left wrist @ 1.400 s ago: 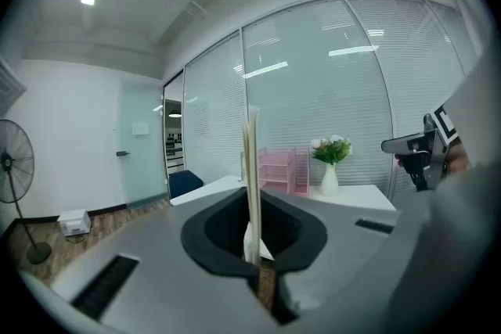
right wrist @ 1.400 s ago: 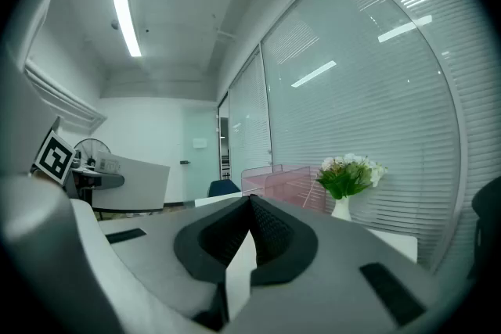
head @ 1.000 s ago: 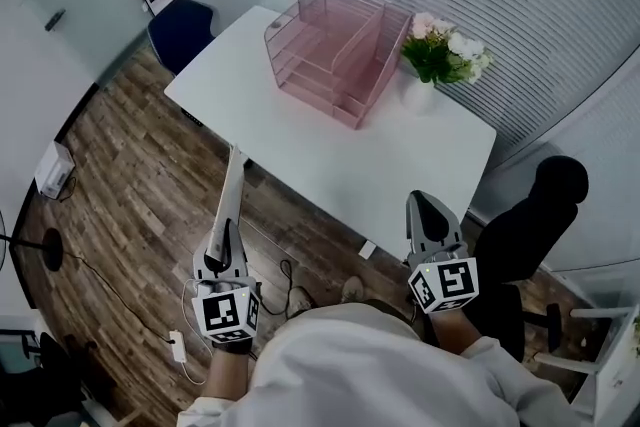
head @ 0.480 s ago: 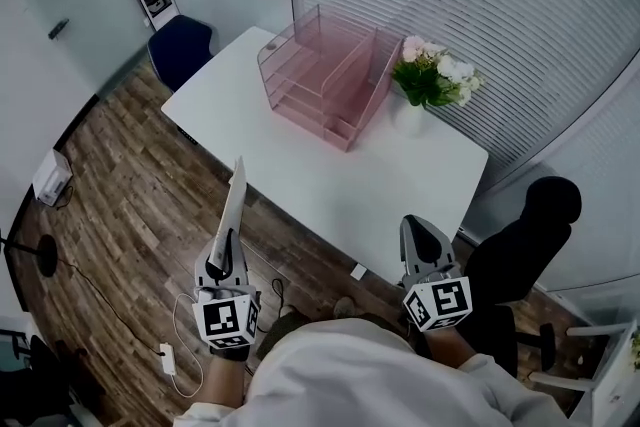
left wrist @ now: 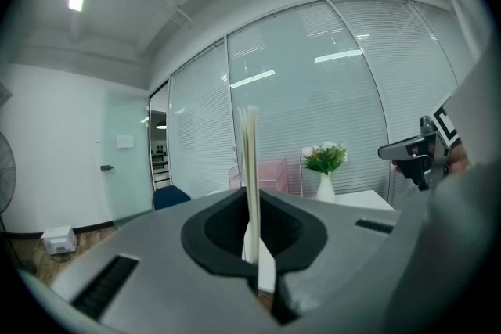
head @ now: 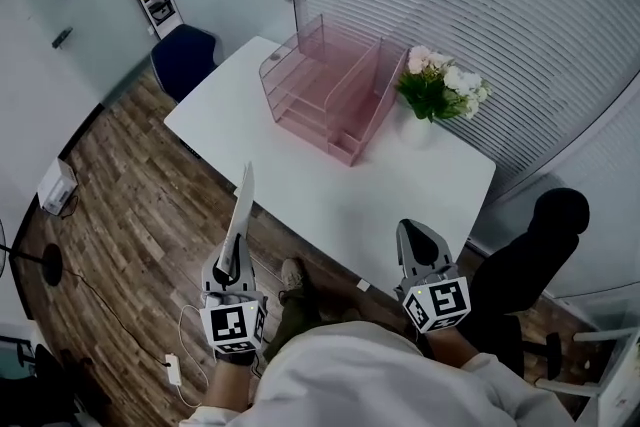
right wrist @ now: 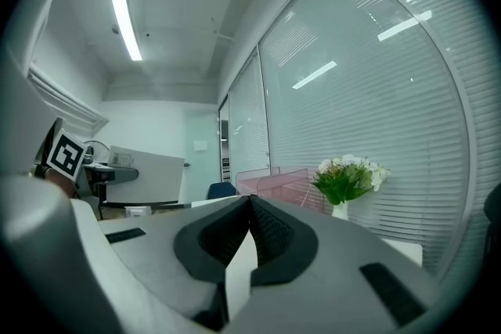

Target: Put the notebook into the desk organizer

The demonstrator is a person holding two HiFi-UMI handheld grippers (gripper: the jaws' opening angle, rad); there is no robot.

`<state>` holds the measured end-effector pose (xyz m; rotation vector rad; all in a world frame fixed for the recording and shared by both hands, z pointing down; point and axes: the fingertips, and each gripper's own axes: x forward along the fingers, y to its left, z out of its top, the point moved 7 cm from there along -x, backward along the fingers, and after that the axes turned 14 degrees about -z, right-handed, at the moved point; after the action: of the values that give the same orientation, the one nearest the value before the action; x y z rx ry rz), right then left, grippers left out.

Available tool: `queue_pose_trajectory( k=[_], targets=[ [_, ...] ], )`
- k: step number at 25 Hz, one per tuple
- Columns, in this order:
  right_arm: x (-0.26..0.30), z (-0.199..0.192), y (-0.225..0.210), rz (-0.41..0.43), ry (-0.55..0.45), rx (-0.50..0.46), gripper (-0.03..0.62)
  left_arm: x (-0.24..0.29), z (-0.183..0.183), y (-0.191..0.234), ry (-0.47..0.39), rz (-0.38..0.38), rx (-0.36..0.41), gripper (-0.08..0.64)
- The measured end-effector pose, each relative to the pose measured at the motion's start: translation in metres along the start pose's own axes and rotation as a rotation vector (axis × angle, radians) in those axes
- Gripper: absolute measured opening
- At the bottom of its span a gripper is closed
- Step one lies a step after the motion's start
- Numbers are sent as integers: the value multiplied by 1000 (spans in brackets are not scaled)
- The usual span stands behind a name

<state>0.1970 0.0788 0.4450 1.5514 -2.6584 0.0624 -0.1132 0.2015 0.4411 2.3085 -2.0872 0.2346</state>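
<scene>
A thin pale notebook (head: 241,215) stands edge-on in my left gripper (head: 233,260), which is shut on its lower edge, over the wood floor just short of the white table (head: 300,165). In the left gripper view the notebook (left wrist: 252,160) rises straight up from between the closed jaws of the left gripper (left wrist: 254,246). The pink desk organizer (head: 325,85) sits at the table's far side, and also shows small in the distance as the pink organizer (left wrist: 270,174). My right gripper (head: 415,233) hovers at the table's near edge, and the right gripper (right wrist: 249,207) is shut and empty.
A vase of white flowers (head: 440,85) stands right of the organizer. A blue chair (head: 185,55) is past the table's left end and a black office chair (head: 540,235) at its right. Cables and a power strip (head: 172,365) lie on the floor by my feet.
The left gripper with the notebook has drifted a little right and nearer my body. A shoe now shows beneath the table edge. The right gripper has barely moved.
</scene>
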Motion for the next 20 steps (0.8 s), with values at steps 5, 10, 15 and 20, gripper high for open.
queue_pose_trajectory(
  k=[5,10,15,20],
  targets=[
    [36,7,2,-60,11,-38,12,56,8,42,-36,-52,11,15],
    [87,20,12,-144,22,-35,12,118,22,87,-52,-134,39,15],
    [139,29,34,-220,27,-24,12,173,33,133,-54,-230,55,15],
    [172,27,55,-279,37,0,12,219,40,164,-52,-311,97,15]
  ],
)
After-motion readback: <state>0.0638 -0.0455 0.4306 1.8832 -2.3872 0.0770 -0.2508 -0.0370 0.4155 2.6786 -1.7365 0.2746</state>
